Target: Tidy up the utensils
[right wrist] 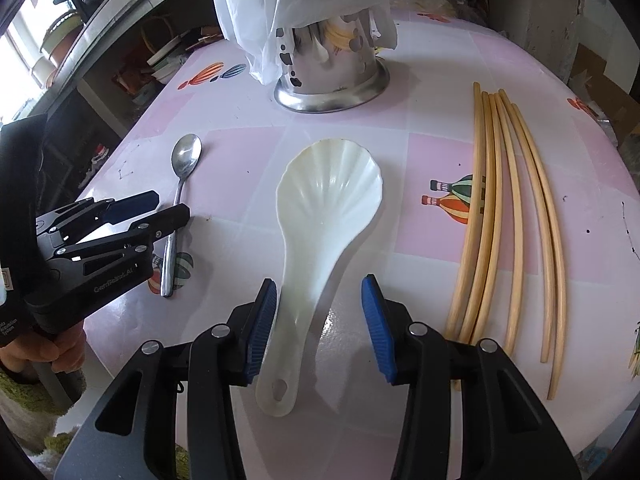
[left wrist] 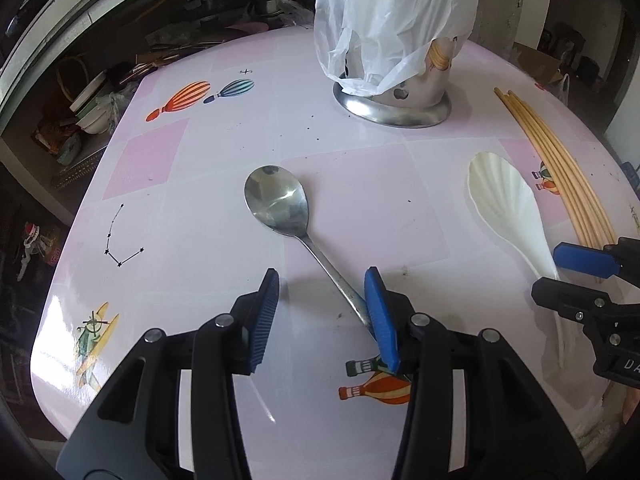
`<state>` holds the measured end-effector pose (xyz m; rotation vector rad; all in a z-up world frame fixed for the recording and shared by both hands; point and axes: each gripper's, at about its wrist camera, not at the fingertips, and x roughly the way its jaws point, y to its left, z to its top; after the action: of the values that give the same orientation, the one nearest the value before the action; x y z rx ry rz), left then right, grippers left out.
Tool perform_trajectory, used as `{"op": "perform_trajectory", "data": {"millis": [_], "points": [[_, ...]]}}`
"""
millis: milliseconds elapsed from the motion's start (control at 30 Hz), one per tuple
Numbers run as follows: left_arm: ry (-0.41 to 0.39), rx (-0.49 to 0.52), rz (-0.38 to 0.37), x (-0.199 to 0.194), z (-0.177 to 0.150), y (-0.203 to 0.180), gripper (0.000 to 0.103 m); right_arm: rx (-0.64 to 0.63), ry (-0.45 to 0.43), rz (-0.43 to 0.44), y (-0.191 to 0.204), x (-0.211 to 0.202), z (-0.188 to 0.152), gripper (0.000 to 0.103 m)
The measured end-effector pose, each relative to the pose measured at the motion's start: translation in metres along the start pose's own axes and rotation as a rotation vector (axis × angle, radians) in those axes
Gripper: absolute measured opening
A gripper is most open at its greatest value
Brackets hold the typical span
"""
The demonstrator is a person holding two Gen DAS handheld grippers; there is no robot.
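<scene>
A metal spoon (left wrist: 280,204) lies on the pink patterned table (left wrist: 224,148), bowl away from me. My left gripper (left wrist: 322,312) is open just above the table, its jaws either side of the spoon's handle; the handle runs under the right pad. A white scalloped rice paddle (right wrist: 324,204) lies to the right, also in the left wrist view (left wrist: 508,208). My right gripper (right wrist: 320,320) is open, its jaws around the paddle's handle. A perforated steel utensil holder (right wrist: 332,76) with a white plastic bag over its top stands at the back.
Several long bamboo chopsticks (right wrist: 504,216) lie side by side to the right of the paddle. The left gripper (right wrist: 136,216) shows in the right wrist view by the metal spoon (right wrist: 182,184). Cluttered shelves (left wrist: 92,104) stand beyond the table's left edge.
</scene>
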<state>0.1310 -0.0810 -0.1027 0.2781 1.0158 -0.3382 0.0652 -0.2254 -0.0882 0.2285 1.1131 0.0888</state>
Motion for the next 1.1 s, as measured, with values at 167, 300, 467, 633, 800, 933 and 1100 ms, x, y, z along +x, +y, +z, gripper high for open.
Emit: {"op": "perform_trajectory", "data": {"millis": [167,300,467,633,800,933,1100], "points": [[0.030,0.004,-0.012,-0.003,-0.002,0.000,0.017,0.003,-0.007,0.014,-0.002,0.000,-0.001,0.044],[0.041,0.008,-0.006,-0.004,-0.002,-0.002,0.014,0.010,-0.010,0.026,-0.004,-0.001,-0.001,0.044],[0.051,0.015,-0.021,-0.006,-0.005,-0.002,0.012,0.017,-0.014,0.038,-0.006,-0.002,-0.002,0.044],[0.061,0.044,-0.061,-0.014,-0.014,-0.004,0.011,0.019,-0.016,0.042,-0.006,-0.002,-0.002,0.044],[0.075,0.089,-0.089,-0.024,-0.027,-0.010,0.011,0.025,-0.008,0.050,-0.006,-0.003,-0.002,0.044],[0.075,0.092,-0.100,-0.031,-0.034,-0.012,0.011,0.031,0.002,0.064,-0.005,-0.004,-0.005,0.044],[0.032,0.040,-0.114,-0.040,-0.033,-0.003,0.028,0.052,0.000,0.088,-0.007,-0.006,-0.006,0.049]]}}
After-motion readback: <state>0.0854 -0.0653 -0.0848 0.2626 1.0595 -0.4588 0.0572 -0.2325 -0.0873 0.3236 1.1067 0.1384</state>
